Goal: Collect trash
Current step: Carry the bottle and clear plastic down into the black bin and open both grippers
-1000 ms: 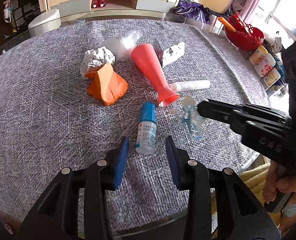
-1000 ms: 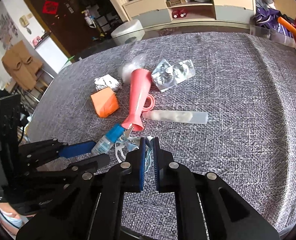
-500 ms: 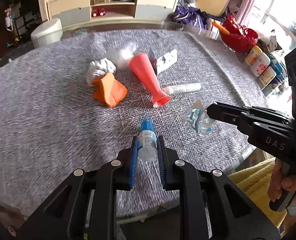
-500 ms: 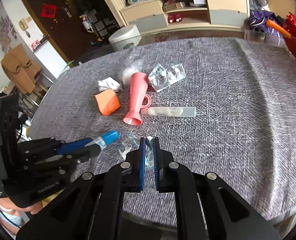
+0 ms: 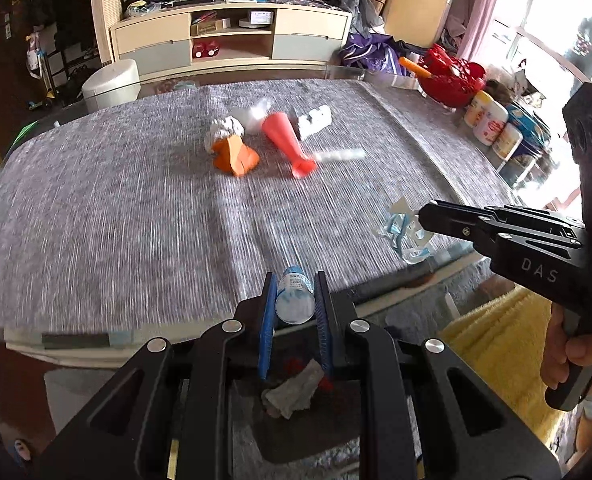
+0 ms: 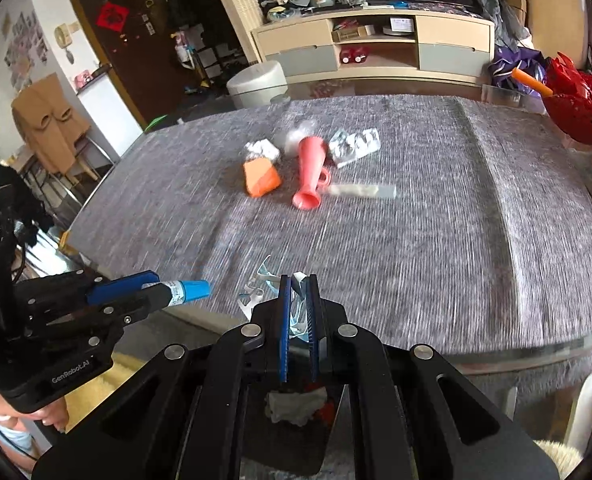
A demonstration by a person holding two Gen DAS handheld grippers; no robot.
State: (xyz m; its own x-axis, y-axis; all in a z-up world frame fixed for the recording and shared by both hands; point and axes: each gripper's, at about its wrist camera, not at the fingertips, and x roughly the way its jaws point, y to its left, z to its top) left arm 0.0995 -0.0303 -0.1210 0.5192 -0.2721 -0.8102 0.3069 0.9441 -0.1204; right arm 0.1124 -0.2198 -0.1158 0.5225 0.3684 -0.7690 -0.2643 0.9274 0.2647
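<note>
Currently both claws are loaded and sit over the near edge of the tabletop [image 5: 96,216].

Left claw [image 5: 294,304]: jaws narrowed onto a small dropper bottle [image 5: 295,300], blue pads pressing its sides. White body, blue cap pointing away from the camera. From the right wrist view the same bottle [image 6: 184,290] sticks out level from the claw [image 6: 152,292], clear of the grey cloth.

Right claw [image 6: 296,300]: jaws closed almost fully on a crumpled clear-and-blue plastic wrapper [image 6: 262,280]; most of it hangs out to the left of the pads. Left wrist view shows that wrapper [image 5: 406,232] dangling at the claw tip [image 5: 422,216], off the cloth, near the tabletop edge. A hand [image 5: 568,356] grips the right handle.

Left on the cloth, mid-tabletop, clustered:
- orange packet [image 6: 261,176], touching a crumpled white wad [image 6: 262,148] behind it
- pink cone [image 6: 310,172], lying flat, wide end toward the camera
- foil blister pack [image 6: 354,142], just right of the cone's narrow end
- white tube [image 6: 362,191], lying beside the cone's wide end
- clear wrap [image 6: 300,132], behind the cone; blurred

Below both claws, past the tabletop edge, a dark bin [image 5: 296,432] holds a grey-white wad [image 5: 296,390] and something red; detail is hard to tell.

Red basket [image 5: 452,76] stands at the far right edge.
</note>
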